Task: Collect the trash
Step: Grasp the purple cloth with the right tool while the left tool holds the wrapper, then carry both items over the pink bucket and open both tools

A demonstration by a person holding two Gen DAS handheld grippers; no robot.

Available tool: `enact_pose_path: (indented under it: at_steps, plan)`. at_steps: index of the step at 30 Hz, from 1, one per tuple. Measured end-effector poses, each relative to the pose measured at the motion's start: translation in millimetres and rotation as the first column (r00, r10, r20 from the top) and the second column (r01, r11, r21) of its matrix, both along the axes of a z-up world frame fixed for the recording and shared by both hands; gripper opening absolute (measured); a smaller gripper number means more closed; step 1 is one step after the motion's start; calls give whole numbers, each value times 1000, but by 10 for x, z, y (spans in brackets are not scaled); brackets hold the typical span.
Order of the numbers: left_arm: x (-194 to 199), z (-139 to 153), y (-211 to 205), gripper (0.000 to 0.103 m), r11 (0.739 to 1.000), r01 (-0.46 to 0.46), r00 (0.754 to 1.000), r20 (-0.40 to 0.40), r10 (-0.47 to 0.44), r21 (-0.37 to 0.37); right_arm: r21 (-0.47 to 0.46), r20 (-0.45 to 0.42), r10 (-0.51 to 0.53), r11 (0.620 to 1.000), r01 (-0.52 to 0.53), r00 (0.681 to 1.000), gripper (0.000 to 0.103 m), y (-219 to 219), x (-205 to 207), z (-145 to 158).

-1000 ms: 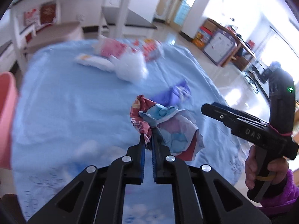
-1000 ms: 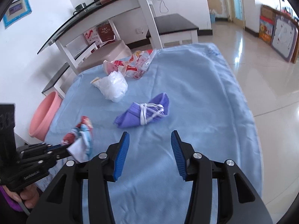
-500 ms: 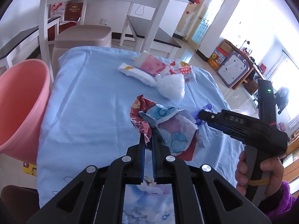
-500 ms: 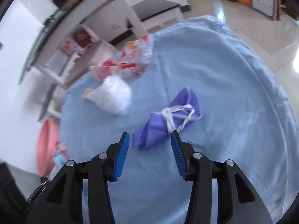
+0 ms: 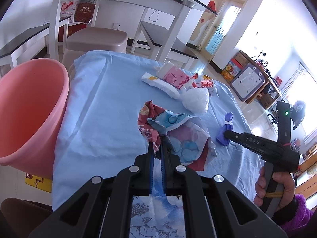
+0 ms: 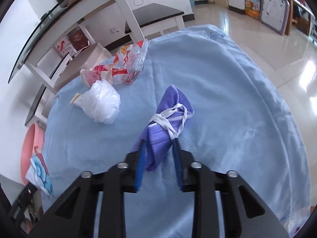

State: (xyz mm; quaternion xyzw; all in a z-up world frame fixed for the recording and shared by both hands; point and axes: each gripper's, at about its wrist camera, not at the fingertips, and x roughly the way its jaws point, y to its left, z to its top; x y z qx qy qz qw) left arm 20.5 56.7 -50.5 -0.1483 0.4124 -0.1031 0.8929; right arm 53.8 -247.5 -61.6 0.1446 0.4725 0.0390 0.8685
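A: Your left tool [image 5: 156, 152] is gripping the crumpled wrapper [image 5: 174, 134]; your right tool [image 6: 158, 148] has just been closing around the purple mask [image 6: 166, 123] on the desk [image 6: 227, 99].

B: Risk: its soft fold may slip out. Only the left view is showing the pink bin [image 5: 29, 109] at nine o'clock in full.

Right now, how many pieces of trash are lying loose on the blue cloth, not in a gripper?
3, clustered at the cloth's far end: white plastic bag, clear red-printed wrapper, pink paper cup. More may be hidden beneath them.
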Motion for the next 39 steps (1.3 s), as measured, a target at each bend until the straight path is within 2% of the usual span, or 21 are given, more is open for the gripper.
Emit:
enact_pose_path:
  at_steps: [3,6,9,13,20,30,39]
  plan:
    - [-11,30,-10,6,1000,-4,1000,20,3,10,-21,17,24,999,-23,1000,12,-5,-59,63]
    - [-42,84,-31,6,1000,-15,999,41,14,25,-29,35,59,998,-58,998,10,14,-144,129]
    - [-59,132,-28,6,998,-39,997,62,36,52,-72,93,125,990,-119,988,10,142,-268,272]
    - [-103,221,41,6,992,-90,992,96,81,85,-113,163,234,970,-217,958,10,392,-406,474]
    - [-260,404,331,6,972,-200,971,154,181,120,-136,241,419,908,-397,876,10,1017,-438,769]
    - [-469,527,933,6,904,-399,909,195,369,153,-146,282,588,807,-572,758,10,1942,-358,958]
    - [-556,446,1380,6,836,-518,853,184,489,180,-158,285,673,735,-659,682,10,2600,-316,984]
